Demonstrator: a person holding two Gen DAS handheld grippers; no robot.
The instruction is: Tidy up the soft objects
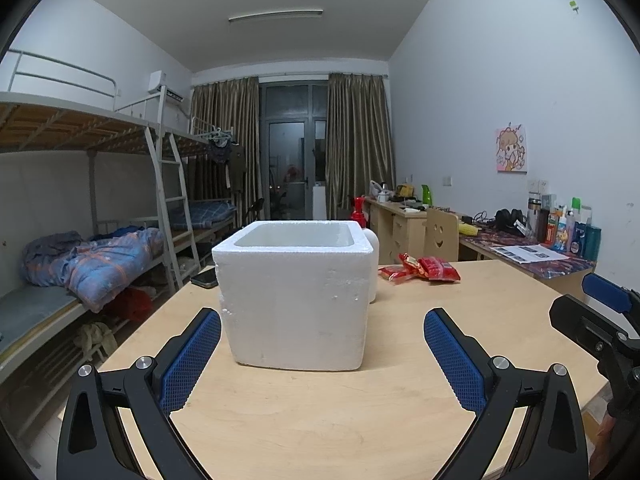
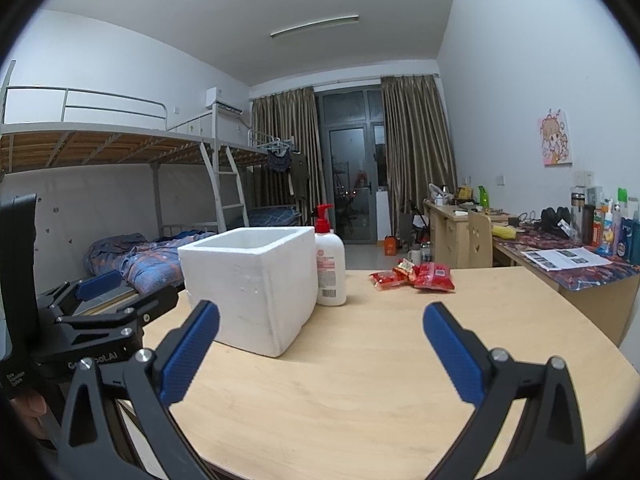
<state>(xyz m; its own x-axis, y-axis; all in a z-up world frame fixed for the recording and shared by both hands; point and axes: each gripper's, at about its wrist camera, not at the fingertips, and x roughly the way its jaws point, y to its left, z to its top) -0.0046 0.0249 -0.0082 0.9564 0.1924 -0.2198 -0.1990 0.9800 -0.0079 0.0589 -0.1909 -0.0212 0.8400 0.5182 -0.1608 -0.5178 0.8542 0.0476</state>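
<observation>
A white foam box [image 1: 294,294] stands open-topped on the wooden table [image 1: 320,420], right ahead of my left gripper [image 1: 322,320], which is open and empty. Red soft snack packets [image 1: 420,270] lie on the table behind and right of the box. In the right wrist view the box [image 2: 252,284] is ahead left and the red packets [image 2: 416,275] lie far ahead. My right gripper [image 2: 320,316] is open and empty above the table [image 2: 360,380].
A white lotion bottle with a red pump [image 2: 330,264] stands against the box's far right side. A dark phone [image 1: 205,278] lies at the table's left edge. Bunk beds stand left; cluttered desks [image 2: 560,264] line the right wall.
</observation>
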